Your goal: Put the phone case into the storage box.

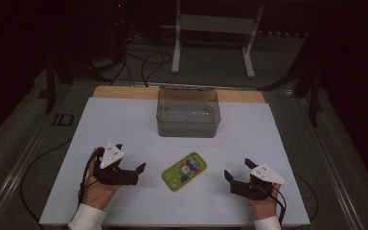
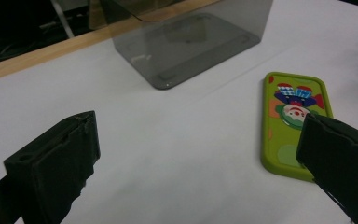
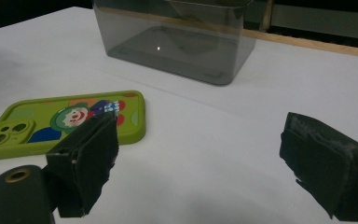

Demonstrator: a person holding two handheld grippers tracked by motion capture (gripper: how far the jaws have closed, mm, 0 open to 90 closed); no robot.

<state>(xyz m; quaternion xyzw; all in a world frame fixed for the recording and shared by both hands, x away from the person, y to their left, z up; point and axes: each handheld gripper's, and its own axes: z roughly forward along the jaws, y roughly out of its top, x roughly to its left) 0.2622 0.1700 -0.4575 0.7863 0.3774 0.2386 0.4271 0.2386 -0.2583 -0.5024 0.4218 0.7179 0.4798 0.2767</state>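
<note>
The green rubbery phone case with a clown picture [image 1: 184, 171] lies flat on the white table [image 1: 124, 124], between the left gripper [image 1: 135, 167] and right gripper [image 1: 235, 171], both wide open. It is judged light, bendy and thin, best pinched by its long edges.

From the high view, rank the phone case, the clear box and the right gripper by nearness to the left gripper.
1. The phone case, flat on the white sheet just to the left gripper's right.
2. The clear box, farther back, near the table's far edge.
3. The right gripper, across the sheet beyond the phone case.
The box and the right gripper are nearly equal; that order is loose.
</note>
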